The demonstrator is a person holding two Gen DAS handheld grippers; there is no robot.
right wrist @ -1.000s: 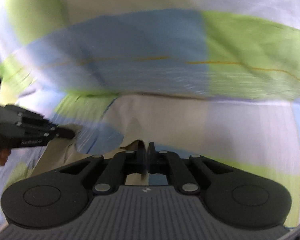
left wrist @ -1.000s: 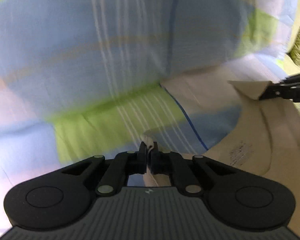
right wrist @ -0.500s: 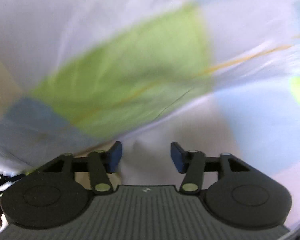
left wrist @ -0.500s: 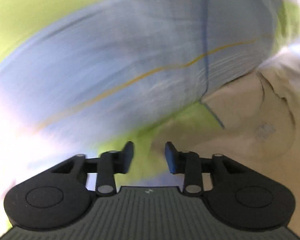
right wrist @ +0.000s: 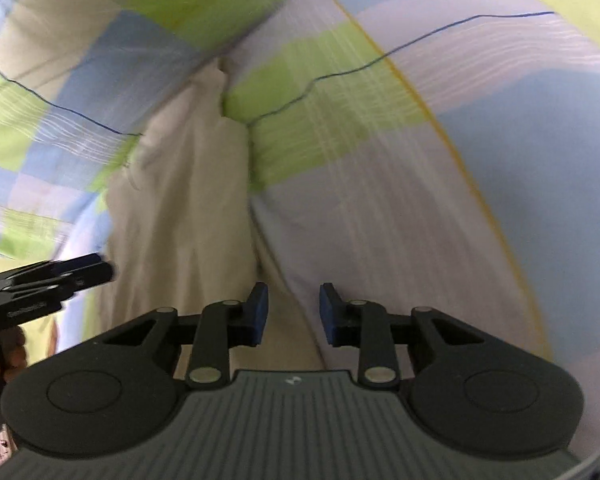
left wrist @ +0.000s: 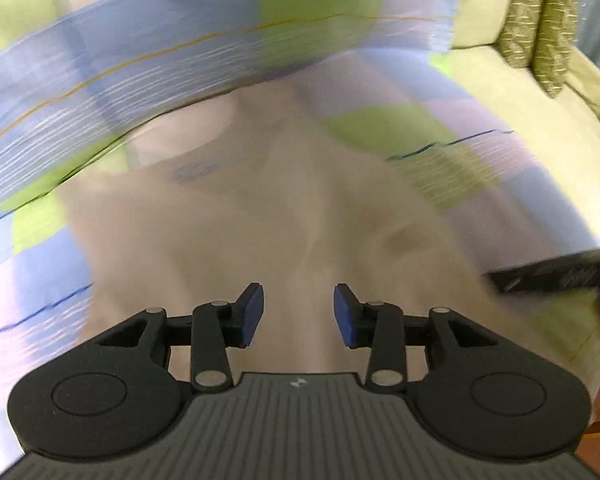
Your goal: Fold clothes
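The left hand-held gripper (left wrist: 299,315) is seen with its blue-padded fingers spread apart, nothing between them, hovering just above the beige cloth garment (left wrist: 260,220). The garment is spread on the checked bedsheet of blue, green and lilac squares (left wrist: 180,52), which is covering a bed; a faint printed mark is seen on the garment's upper left part in the left wrist view (too blurred to read). Two green patterned cushions (left wrist: 540,28) are seen at the far right of the bed, side by side on a plain pale-green surface.

The right hand-held gripper (right wrist: 293,314) is likewise seen with its fingers spread, gripping nothing. It is positioned over the garment's right edge, where beige cloth meets the checked sheet. In the right wrist view the garment (right wrist: 188,208) is seen as a long narrow strip running away from the camera, bunched at its far end. A thin dark-blue line in the sheet pattern is crossed by the garment.

In the left wrist view the right hand-held gripper (left wrist: 556,274) is seen as a dark blurred bar at the right edge. In the right wrist view the left hand-held gripper (right wrist: 94,270) is seen at the lower left, just beside the garment's left edge, with part of the person's hand (right wrist: 8,354) behind it. Both views are motion-blurred.
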